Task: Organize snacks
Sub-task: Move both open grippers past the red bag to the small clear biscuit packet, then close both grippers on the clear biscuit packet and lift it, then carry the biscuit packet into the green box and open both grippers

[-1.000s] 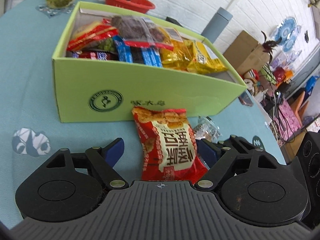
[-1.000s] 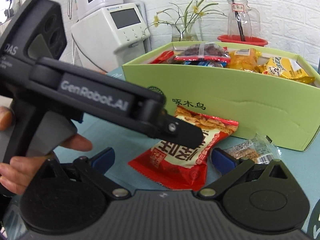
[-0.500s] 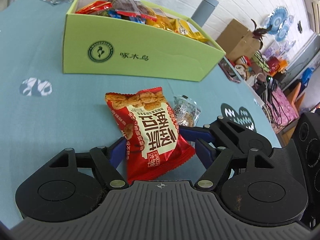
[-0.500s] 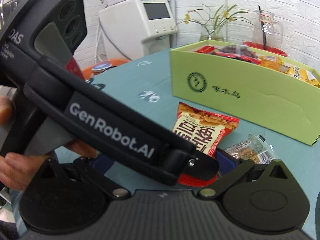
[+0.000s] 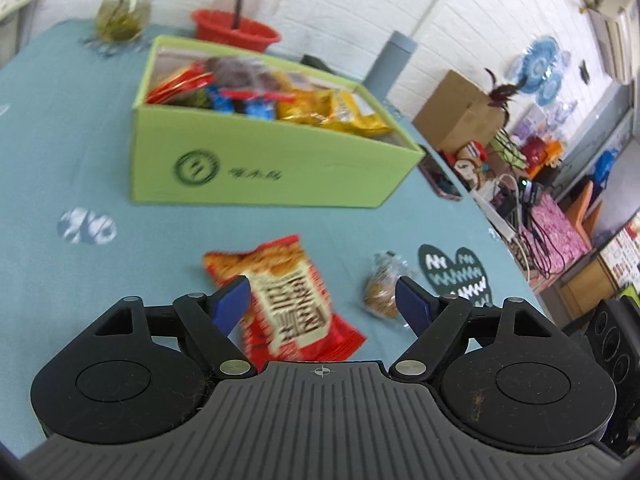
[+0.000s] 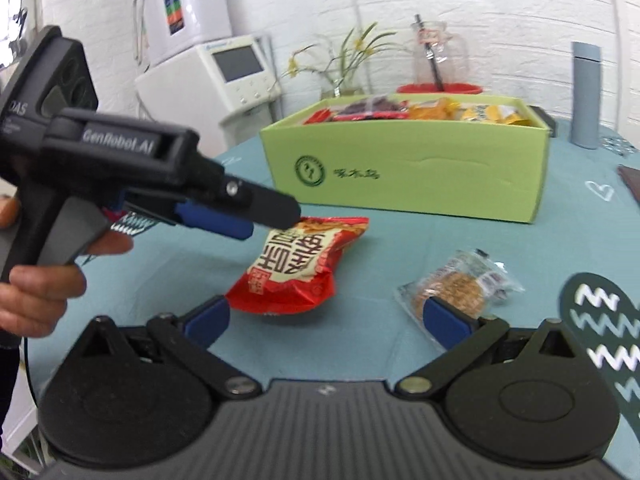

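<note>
A red snack packet [image 5: 288, 300] lies flat on the teal tablecloth in front of the green cardboard box [image 5: 260, 164], which holds several snack bags. My left gripper [image 5: 322, 296] hovers over the packet's near end; its jaws are opening, the packet sits below and between them, and the pads do not press on it. To the right lies a clear-wrapped round biscuit [image 5: 382, 288]. In the right wrist view the left gripper [image 6: 256, 216] hangs above the red packet [image 6: 296, 264]. My right gripper [image 6: 326, 316] stands open, with the biscuit [image 6: 460, 284] by its right finger.
Behind the green box [image 6: 420, 172] stand a red basin [image 5: 236, 34], a glass vase of flowers [image 5: 120, 16] and a grey flask [image 6: 585, 92]. A person's hand [image 6: 36, 292] holds the left gripper. The table's round edge drops off at the right beside a dark heart sticker [image 5: 456, 276].
Both grippers have drawn back from the green box, which now looks farther off. The left jaws narrowed beside the red packet, then spread again. The packet now lies farther from the box.
</note>
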